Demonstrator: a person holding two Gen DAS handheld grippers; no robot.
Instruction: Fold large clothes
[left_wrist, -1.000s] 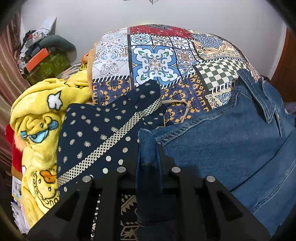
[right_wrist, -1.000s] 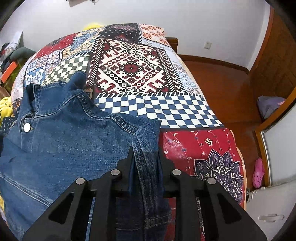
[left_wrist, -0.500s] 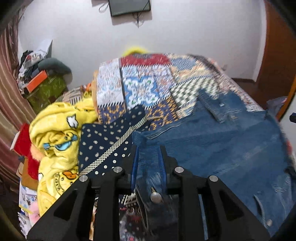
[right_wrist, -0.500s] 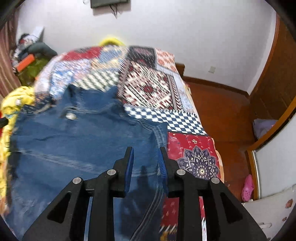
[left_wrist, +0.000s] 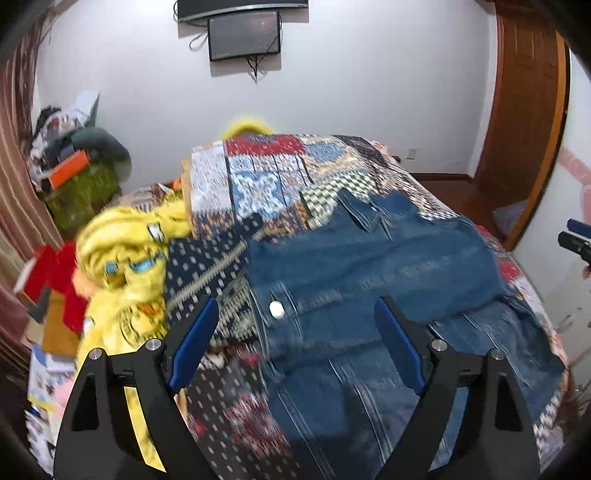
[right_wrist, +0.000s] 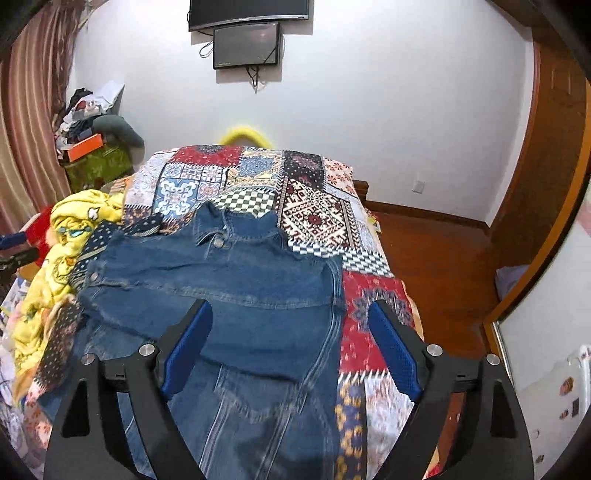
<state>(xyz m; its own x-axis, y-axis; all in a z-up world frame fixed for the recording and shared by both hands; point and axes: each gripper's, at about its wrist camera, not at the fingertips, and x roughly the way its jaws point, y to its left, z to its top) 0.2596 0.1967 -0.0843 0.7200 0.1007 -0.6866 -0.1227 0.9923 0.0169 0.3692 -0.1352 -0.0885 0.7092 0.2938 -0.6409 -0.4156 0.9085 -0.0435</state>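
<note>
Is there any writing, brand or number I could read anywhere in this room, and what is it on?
No text can be read.
TV: a brand mark on its lower edge, too small to read.
Orange box: no legible label.
Yellow blanket: cartoon pictures, no words.
Denim jacket: no tag showing.

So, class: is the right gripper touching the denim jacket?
Apart. The right wrist view shows the right gripper open, its fingers raised above the denim jacket, gripping nothing.

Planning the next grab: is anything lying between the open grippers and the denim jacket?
Nothing visible. The denim jacket lies spread on the patchwork bedspread, uncovered, below the right gripper and left gripper. The yellow blanket sits off to its side.
</note>
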